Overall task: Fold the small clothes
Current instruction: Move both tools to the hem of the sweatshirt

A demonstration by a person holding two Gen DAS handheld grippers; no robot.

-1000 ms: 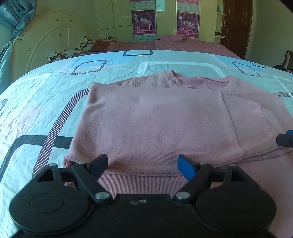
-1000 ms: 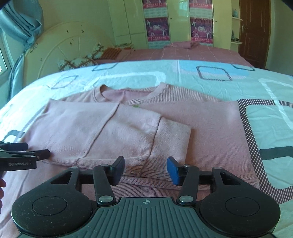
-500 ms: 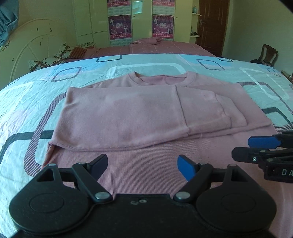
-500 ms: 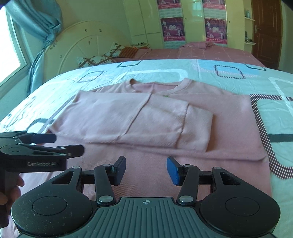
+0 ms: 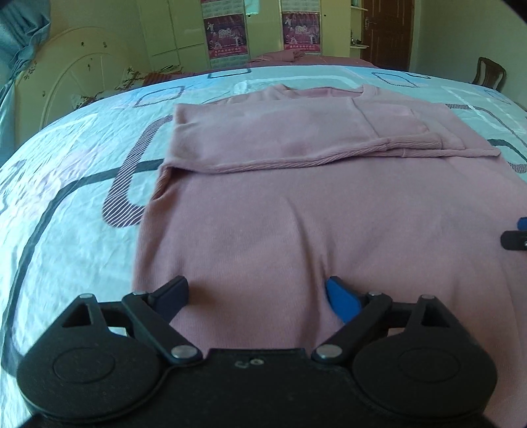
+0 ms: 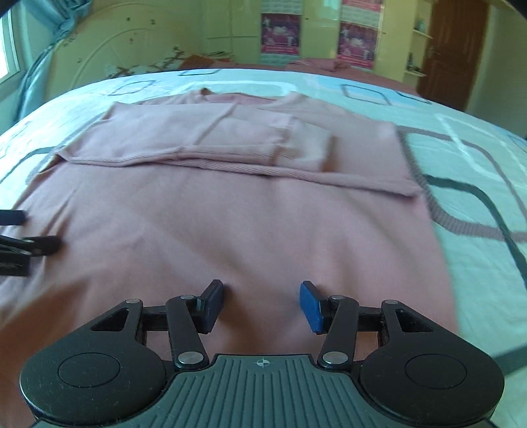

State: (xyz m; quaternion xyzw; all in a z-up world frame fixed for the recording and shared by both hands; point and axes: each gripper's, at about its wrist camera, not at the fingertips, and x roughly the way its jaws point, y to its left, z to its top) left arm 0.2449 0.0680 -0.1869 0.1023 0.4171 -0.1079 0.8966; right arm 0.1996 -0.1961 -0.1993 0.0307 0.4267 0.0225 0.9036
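A pink sweater (image 5: 296, 210) lies flat on the bed, its sleeves folded across the chest in a band near the collar; it also shows in the right wrist view (image 6: 230, 214). My left gripper (image 5: 257, 296) is open, low over the sweater's near hem at its left side, with fabric between the fingers. My right gripper (image 6: 262, 304) is open, low over the near hem at the right side. Each gripper's tips show at the edge of the other view: the right gripper (image 5: 515, 235) and the left gripper (image 6: 19, 243).
The bed has a light blue quilt (image 5: 72, 204) with square patterns. A white headboard (image 5: 75, 79) and pillows stand at the far left. Wardrobe doors with posters (image 5: 227, 33), a brown door (image 5: 385, 29) and a chair (image 5: 490, 72) line the far wall.
Both grippers have pulled back from the folded sleeves to the sweater's near hem and dropped lower over the fabric. Both stay open.
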